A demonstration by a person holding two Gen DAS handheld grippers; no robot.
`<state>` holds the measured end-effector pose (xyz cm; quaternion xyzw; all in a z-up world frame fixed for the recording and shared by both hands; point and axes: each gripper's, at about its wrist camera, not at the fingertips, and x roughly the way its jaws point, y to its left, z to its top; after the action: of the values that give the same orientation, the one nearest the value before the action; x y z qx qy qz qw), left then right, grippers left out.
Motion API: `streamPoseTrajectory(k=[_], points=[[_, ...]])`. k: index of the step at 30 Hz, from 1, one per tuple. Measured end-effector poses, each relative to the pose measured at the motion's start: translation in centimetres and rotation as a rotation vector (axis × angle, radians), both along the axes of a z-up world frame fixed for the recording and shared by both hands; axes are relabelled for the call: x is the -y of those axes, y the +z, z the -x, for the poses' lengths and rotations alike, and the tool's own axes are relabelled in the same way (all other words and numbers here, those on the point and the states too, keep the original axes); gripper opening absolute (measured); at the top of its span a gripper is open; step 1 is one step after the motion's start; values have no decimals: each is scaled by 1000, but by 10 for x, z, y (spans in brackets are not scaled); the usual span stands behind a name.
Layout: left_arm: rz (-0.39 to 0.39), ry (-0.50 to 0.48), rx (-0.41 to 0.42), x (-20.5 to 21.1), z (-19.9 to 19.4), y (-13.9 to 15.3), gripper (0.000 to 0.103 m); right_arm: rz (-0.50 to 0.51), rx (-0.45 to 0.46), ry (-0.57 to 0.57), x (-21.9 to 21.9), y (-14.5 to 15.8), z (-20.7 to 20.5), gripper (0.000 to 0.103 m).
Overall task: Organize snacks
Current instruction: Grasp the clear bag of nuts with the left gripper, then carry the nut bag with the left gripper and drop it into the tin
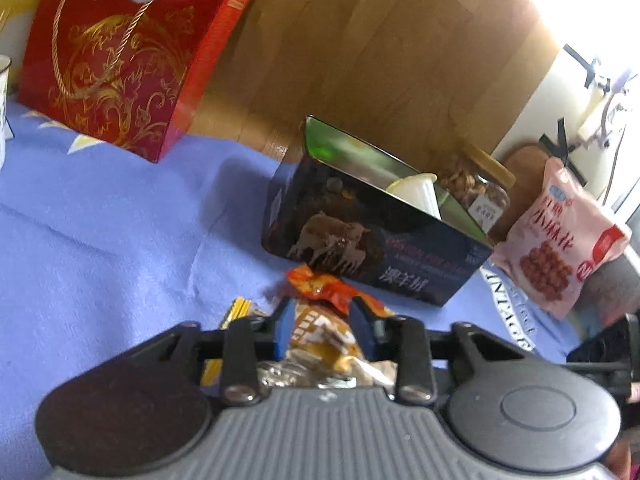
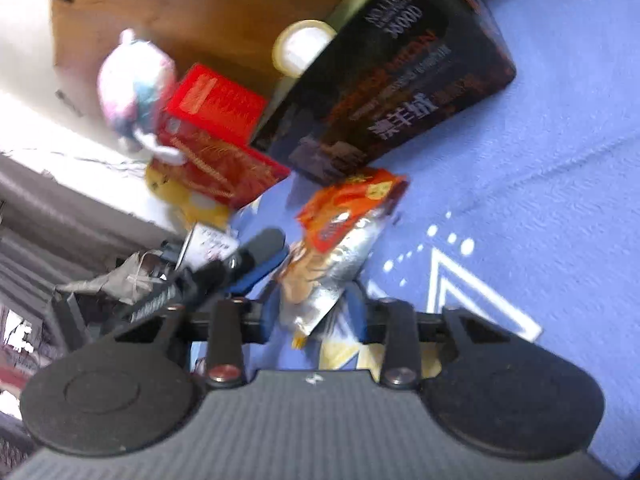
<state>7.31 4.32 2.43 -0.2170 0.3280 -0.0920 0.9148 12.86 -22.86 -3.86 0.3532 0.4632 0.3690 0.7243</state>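
Both claws are clamped on crinkly snack packets, the left claw (image 1: 320,320) on one packet (image 1: 320,332) just before the open dark box (image 1: 372,240), the right claw (image 2: 316,308) on another packet (image 2: 340,236), so slick foil could easily slip out mid-carry.

My left wrist camera sits just behind my left gripper (image 1: 320,320) and looks forward and down along its fingers, low and close over the blue cloth (image 1: 100,240). The dark box (image 1: 372,248) lies near at 12 o'clock, the red box (image 1: 112,64) farther off at 10 o'clock. My right wrist camera sits likewise behind my right gripper (image 2: 316,312), rolled so the scene tilts, also close to the cloth (image 2: 540,160). Its dark box (image 2: 400,92) is at 12 o'clock, its red box (image 2: 216,140) at 10 o'clock. Both views share these boxes, the cloth and the orange packet (image 1: 324,312) (image 2: 344,216).
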Motion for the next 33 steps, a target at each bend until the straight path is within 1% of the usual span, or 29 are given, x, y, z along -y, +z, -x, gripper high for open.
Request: streamPoseTrajectory(k=[2,4,5,6,8,10,12,13,14,15,16,18,19,22,24,25,26,27,28,30,31,32,33], points=[[25,-23,5,3,5,4,27,-15,-28,2,0,-3,2,25],[28,-45,16,6,15,7,27,-17,-14,21,5,2,10,22],[24,-50,23,6,21,8,32,-23,-10,32,11,4,13,21],[26,-57,24,7,28,8,35,-38,-12,38,23,3,22,20],[45,-65,14,6,39,7,51,-57,-24,42,41,2,35,19],[66,-84,7,8,49,6,51,-82,-40,39,65,-2,51,18],[96,-126,-20,12,54,5,52,-94,-41,30,86,-6,65,17],[121,-162,-41,16,55,4,57,-91,-38,22,94,-7,70,17],[139,-186,-54,20,56,2,58,-91,-29,19,101,-9,73,14],[153,-215,-68,25,57,0,58,-104,-23,22,107,-11,76,2],[155,-235,-81,30,59,-1,60,-111,-27,20,112,-14,78,2],[147,-246,-122,39,62,-6,69,-78,-14,1,112,-15,80,3],[149,-242,-141,40,64,-8,75,-55,-2,-5,112,-15,80,3],[194,-234,-145,38,69,-13,76,-48,1,-8,109,-16,78,7],[219,-223,-148,38,69,-15,73,-31,18,-3,109,-13,75,11],[221,-224,-148,37,69,-15,71,-30,17,1,109,-13,74,11],[221,-228,-150,38,68,-16,66,-30,10,5,106,-13,71,11],[210,-221,-147,40,67,-16,64,-28,8,14,107,-14,70,12],[199,-216,-144,42,67,-16,60,-23,14,17,106,-14,68,14],[190,-204,-136,43,67,-18,52,-22,29,30,101,-12,62,21],[203,-209,-143,42,66,-20,42,-25,34,32,98,-11,61,22],[225,-214,-152,42,65,-23,38,-24,39,43,95,-11,58,23],[239,-208,-149,40,65,-24,37,-13,51,47,90,-10,58,23]])
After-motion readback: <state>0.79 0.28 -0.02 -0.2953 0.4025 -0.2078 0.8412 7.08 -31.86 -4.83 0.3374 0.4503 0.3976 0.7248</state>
